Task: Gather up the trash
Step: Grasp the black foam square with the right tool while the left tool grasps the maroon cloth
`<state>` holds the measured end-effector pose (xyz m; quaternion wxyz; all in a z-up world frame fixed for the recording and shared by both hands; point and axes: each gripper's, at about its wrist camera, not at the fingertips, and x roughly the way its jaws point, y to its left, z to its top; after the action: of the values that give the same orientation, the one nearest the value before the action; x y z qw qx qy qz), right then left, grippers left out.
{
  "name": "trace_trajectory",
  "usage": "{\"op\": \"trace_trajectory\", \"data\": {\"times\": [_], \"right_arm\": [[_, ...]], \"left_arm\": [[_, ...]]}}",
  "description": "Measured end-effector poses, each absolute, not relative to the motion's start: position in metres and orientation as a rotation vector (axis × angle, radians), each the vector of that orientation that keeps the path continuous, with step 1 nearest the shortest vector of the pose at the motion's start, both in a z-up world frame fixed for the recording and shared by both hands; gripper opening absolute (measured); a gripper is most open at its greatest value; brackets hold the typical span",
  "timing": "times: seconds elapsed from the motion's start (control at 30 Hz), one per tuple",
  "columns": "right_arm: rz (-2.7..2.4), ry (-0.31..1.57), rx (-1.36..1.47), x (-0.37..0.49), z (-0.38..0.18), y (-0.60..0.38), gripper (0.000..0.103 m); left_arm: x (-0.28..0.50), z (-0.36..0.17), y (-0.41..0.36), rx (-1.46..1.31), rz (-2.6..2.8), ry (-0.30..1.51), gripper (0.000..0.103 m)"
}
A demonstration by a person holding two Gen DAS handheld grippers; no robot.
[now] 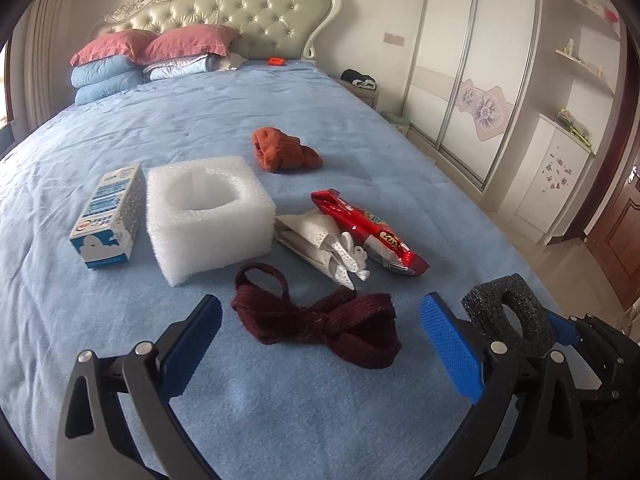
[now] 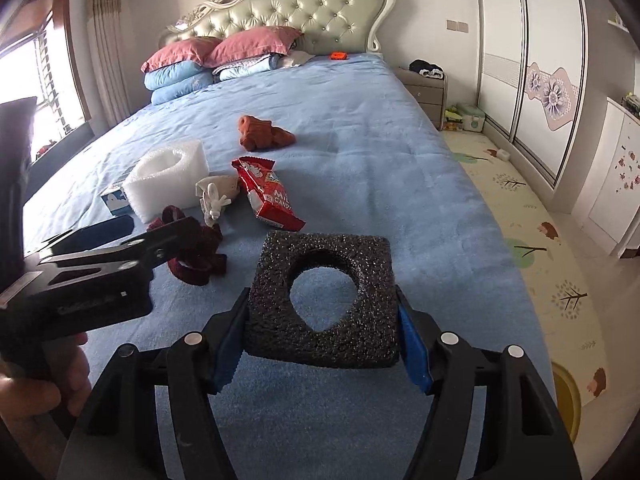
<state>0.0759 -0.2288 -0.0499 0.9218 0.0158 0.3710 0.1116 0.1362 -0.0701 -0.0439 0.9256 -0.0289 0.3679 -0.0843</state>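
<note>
Black foam ring (image 2: 324, 304) clamped, milk carton (image 1: 107, 224) left-view only

On the bed (image 1: 360, 128), the carton (image 1: 106, 220) lies leftmost, just beside the foam block (image 1: 208, 216). Right of the block lie the crumpled paper (image 1: 324, 244) and, touching it, the snack wrapper (image 1: 368, 232). The knitted band (image 1: 320, 320) lies before them, nearest the left gripper (image 1: 320, 320). The bundled cloth (image 1: 284, 150) lies behind, well apart. The foam ring (image 2: 324, 300) sits between the right gripper's (image 2: 324, 324) jaws. Pillows (image 1: 148, 46) are stacked at the headboard.
</note>
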Motion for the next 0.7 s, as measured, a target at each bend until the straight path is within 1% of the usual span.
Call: {"op": "trace_trajectory", "data": {"times": [0.23, 0.3, 0.33, 0.37, 0.4, 0.43, 0.47, 0.57, 0.7], "right_arm": [[0.263, 0.766, 0.072, 0.075, -0.045, -0.239, 0.066], [0.269, 0.764, 0.068, 0.073, -0.044, -0.237, 0.066], [0.27, 0.763, 0.066, 0.073, -0.044, -0.236, 0.066], [0.271, 0.763, 0.063, 0.073, -0.044, -0.235, 0.066], [0.274, 0.765, 0.062, 0.072, -0.044, -0.235, 0.066], [0.28, 0.768, 0.065, 0.072, -0.044, -0.234, 0.066], [0.285, 0.767, 0.066, 0.071, -0.044, -0.234, 0.066], [0.285, 0.752, 0.06, 0.067, -0.042, -0.235, 0.066], [0.287, 0.74, 0.061, 0.063, -0.041, -0.236, 0.066]], "left_arm": [[0.159, -0.061, -0.077, -0.049, -0.105, 0.835, 0.099], [0.163, -0.064, -0.073, -0.064, -0.095, 0.86, 0.096], [0.164, -0.066, -0.072, -0.065, -0.088, 0.869, 0.086], [0.163, -0.067, -0.071, -0.061, -0.071, 0.869, 0.072], [0.163, -0.066, -0.07, -0.059, -0.049, 0.865, 0.066], [0.162, -0.065, -0.068, -0.065, -0.047, 0.858, 0.056], [0.16, -0.065, -0.066, -0.076, -0.056, 0.853, 0.05], [0.151, -0.062, -0.057, -0.106, -0.076, 0.838, 0.038], [0.13, -0.055, -0.047, -0.14, -0.092, 0.809, 0.038]]}}
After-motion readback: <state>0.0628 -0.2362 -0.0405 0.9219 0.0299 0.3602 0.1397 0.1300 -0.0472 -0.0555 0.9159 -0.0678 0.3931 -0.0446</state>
